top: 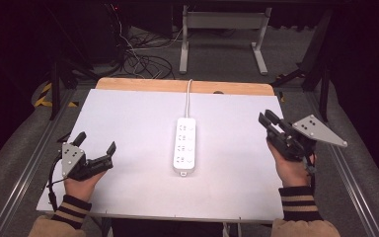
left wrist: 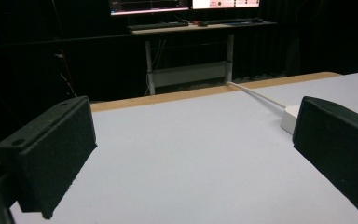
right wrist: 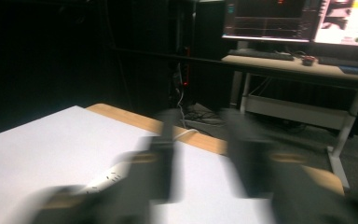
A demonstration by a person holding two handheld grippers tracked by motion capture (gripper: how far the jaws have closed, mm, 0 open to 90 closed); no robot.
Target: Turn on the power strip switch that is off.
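I saw bare white table [top: 128, 123] on both sides of the power strip [top: 185, 145]. The strip and its cable [top: 188, 96], running to the far edge, were my only obstacles.

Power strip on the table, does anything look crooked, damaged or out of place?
Nothing stands out. The power strip lies flat and straight mid-table, sockets up, nothing plugged in, its cord running over the far edge. Both tools sit clear of it at the sides.

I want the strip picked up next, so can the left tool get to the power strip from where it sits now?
Probably yes. The left tool is open, and bare white table lies between it and the power strip, with nothing in the way.
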